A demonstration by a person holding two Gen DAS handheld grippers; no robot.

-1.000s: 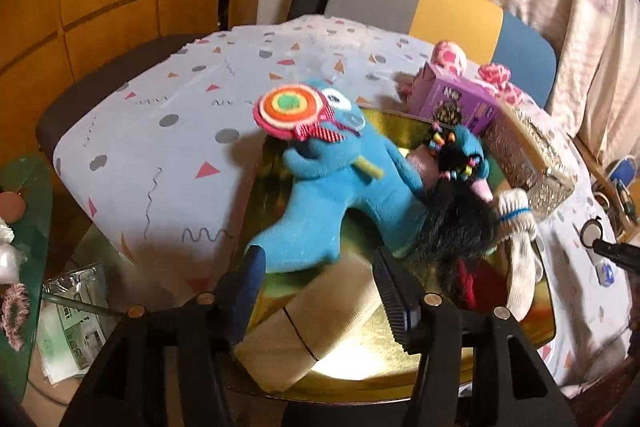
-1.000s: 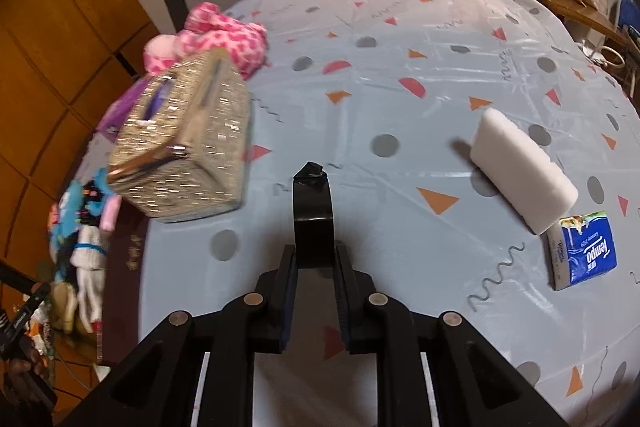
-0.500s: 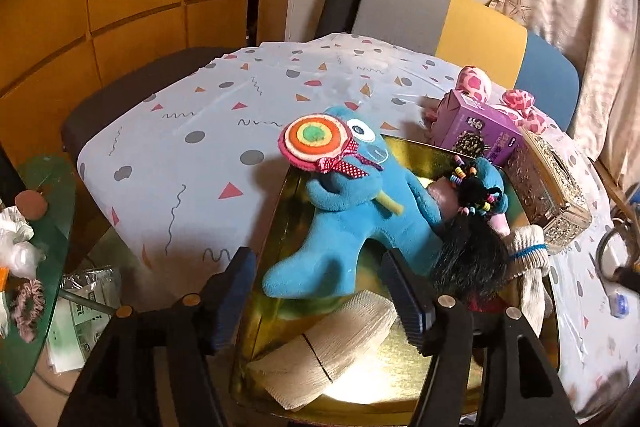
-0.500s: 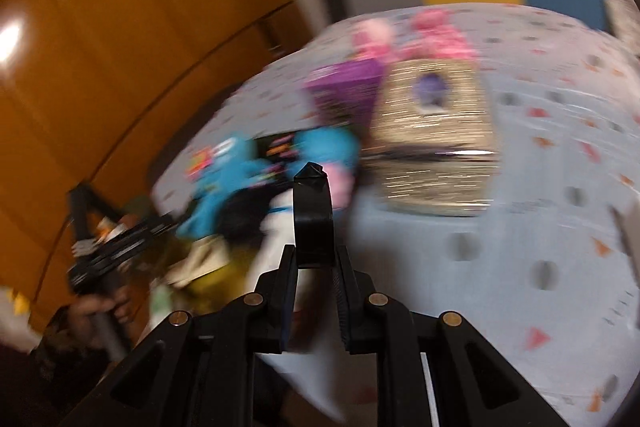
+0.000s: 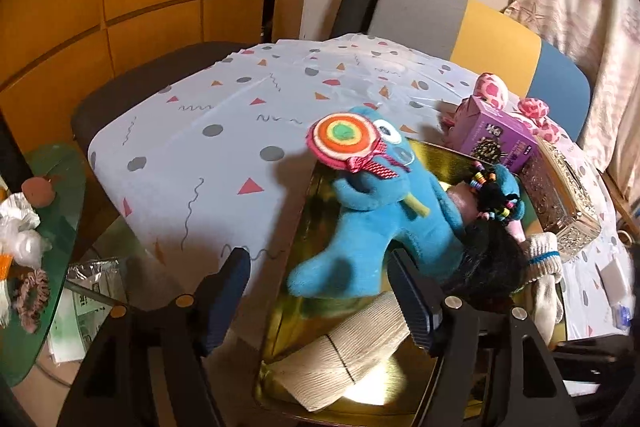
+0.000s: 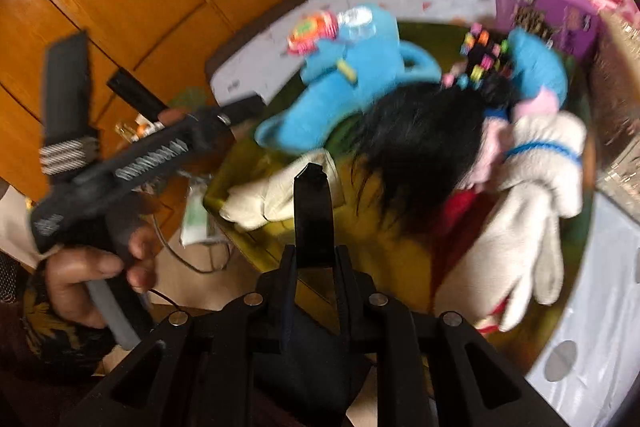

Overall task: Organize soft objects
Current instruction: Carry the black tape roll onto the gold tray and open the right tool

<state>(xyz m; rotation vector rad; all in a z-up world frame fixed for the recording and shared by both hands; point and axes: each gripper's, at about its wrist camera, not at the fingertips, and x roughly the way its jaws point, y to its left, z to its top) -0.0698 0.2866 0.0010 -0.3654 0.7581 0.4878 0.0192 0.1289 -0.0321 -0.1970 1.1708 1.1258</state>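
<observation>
A gold tray (image 5: 308,223) (image 6: 384,259) on the patterned table holds a blue plush with a lollipop (image 5: 372,203) (image 6: 340,83), a black-haired doll (image 5: 492,251) (image 6: 420,135), a folded beige cloth (image 5: 352,347) (image 6: 276,191) and a white glove (image 5: 544,279) (image 6: 532,211). My left gripper (image 5: 320,291) is open and empty, just in front of the tray's near edge. My right gripper (image 6: 312,183) is shut and empty, pointing at the tray over the beige cloth. The left gripper shows in the right wrist view (image 6: 160,147), held by a hand.
A purple box (image 5: 496,139) (image 6: 548,15), pink spotted plush (image 5: 532,107) and a glittery silver box (image 5: 560,195) stand behind the tray. A green glass side table (image 5: 24,227) with clutter is at the lower left. Chairs ring the table.
My left gripper has drawn back from the tray, open throughout. My right gripper has swung left from the bare tablecloth to face the tray, staying shut.
</observation>
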